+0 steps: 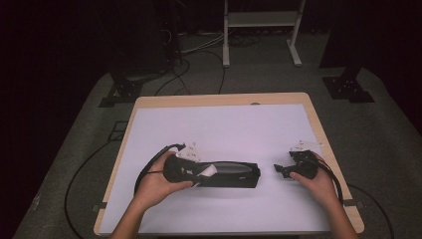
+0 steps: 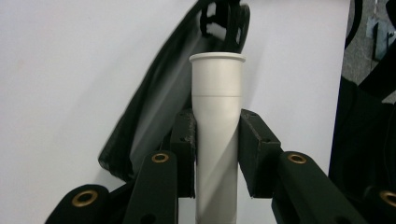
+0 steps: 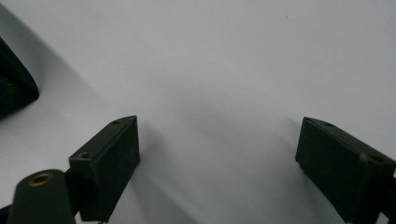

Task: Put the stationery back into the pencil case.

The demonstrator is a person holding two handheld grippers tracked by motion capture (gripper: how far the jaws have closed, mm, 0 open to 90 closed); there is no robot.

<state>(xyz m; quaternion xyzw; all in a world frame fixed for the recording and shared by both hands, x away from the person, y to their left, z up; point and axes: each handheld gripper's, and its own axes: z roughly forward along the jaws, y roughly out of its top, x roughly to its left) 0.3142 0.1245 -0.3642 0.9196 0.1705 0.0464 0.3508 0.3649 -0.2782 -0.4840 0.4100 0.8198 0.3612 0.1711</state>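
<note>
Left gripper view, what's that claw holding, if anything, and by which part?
The left claw is shut on a white tube, gripping its shaft partway down, below the flanged rim. The tube's end points toward a black pouch. The right claw holds nothing.

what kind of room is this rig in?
Probably a lab or recording studio, not a home: a lone wooden table under a white sheet, cables trailing over grey carpet, black stand bases and a white frame against dark surroundings.
</note>
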